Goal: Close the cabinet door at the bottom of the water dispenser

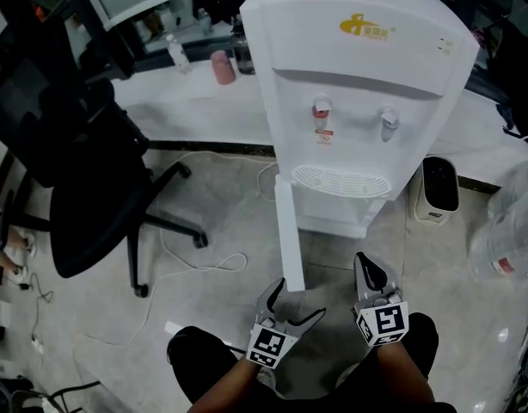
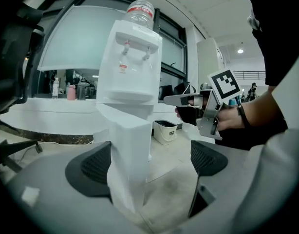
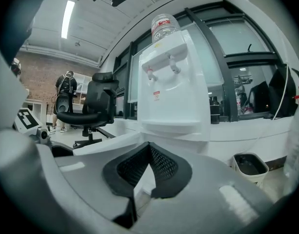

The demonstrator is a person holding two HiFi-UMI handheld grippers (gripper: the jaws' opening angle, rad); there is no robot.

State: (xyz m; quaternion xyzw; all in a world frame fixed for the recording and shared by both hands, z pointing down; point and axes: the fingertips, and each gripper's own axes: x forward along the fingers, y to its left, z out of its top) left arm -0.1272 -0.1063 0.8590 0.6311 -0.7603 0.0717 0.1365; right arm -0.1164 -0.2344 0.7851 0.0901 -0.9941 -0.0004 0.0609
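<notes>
Black office chair, small white bin

Bright, even indoor light; heavy fisheye distortion, dark vignetted corners

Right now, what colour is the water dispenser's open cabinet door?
The cabinet door is plain white, clearest in the head view.

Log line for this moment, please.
cabinet door: swung open | left gripper: open around door edge, no grip | right gripper: shut, empty
</notes>
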